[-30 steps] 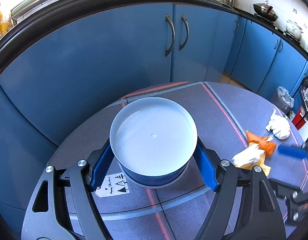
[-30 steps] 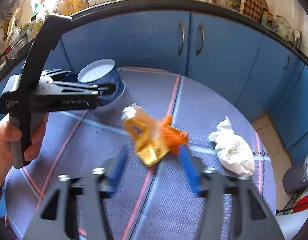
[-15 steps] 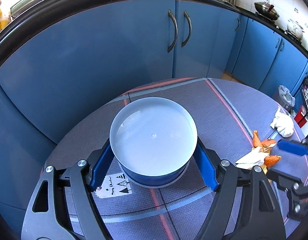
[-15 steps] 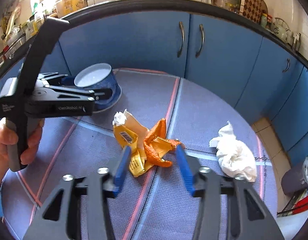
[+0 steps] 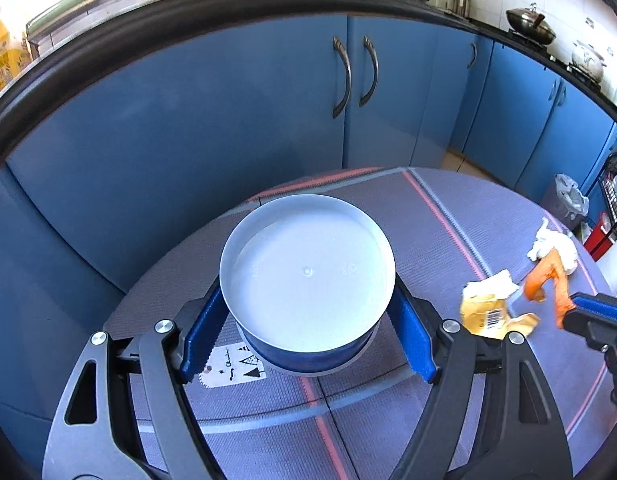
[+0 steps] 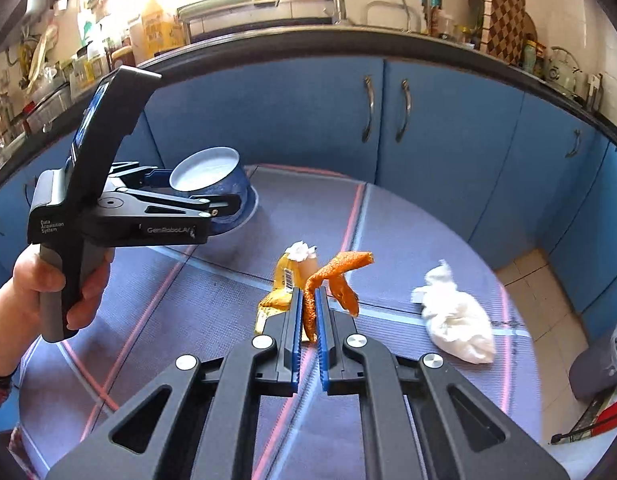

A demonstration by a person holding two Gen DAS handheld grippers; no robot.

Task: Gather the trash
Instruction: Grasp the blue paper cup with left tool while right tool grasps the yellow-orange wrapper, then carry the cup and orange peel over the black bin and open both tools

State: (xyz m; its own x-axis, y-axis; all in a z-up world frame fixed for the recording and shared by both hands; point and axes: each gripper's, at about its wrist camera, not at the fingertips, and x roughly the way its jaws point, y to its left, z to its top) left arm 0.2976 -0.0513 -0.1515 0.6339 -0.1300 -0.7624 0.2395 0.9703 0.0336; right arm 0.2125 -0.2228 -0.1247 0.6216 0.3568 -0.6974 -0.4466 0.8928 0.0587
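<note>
My right gripper (image 6: 308,294) has its jaws closing tight, and the blue pads press an orange peel (image 6: 340,266) that sticks up from them just above the round table (image 6: 188,300). A yellow wrapper (image 6: 282,280) lies right behind the peel. A crumpled white tissue (image 6: 456,320) rests to the right. My left gripper (image 5: 308,312) is shut on a blue bowl (image 5: 308,268) with a white inside, one pad on each side. In the left wrist view the peel (image 5: 548,276), wrapper (image 5: 484,308) and tissue (image 5: 556,242) sit far right.
Blue cabinets (image 5: 268,120) curve behind the table. A small lined bin (image 6: 600,364) stands on the floor at the right. A paper tag (image 5: 232,368) lies under the bowl. A person's hand (image 6: 48,292) grips the left tool.
The right jaws went from wide apart to shut on the orange peel, which now stands raised off the wrapper. The left gripper and bowl stayed put.
</note>
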